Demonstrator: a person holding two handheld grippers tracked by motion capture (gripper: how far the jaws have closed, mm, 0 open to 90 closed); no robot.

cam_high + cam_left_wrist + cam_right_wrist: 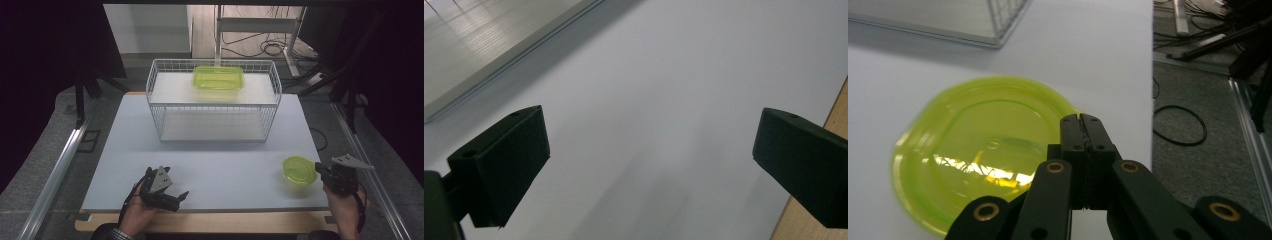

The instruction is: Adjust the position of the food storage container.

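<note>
Clearly the right gripper (pixel 1081 120) has its jaws pinched on the green lid's (pixel 973 155) rim, while the left gripper's (pixel 649 145) jaws stand spread over bare table (pixel 664 75)

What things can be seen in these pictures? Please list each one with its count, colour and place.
round bowl: 1, yellow-green, front right of the table, its rim pinched by the right gripper.
rectangular container: 1, yellow-green, on the top shelf of the wire rack.
wire rack: 1, white, two shelves, centre back of the table.
table: 1, pale grey top with a wooden front edge.
cables: several, black, on the floor behind.
left gripper: 1, black, front left above the table, open, nothing between its jaws.
right gripper: 1, black, front right, shut on the bowl's rim.
</note>
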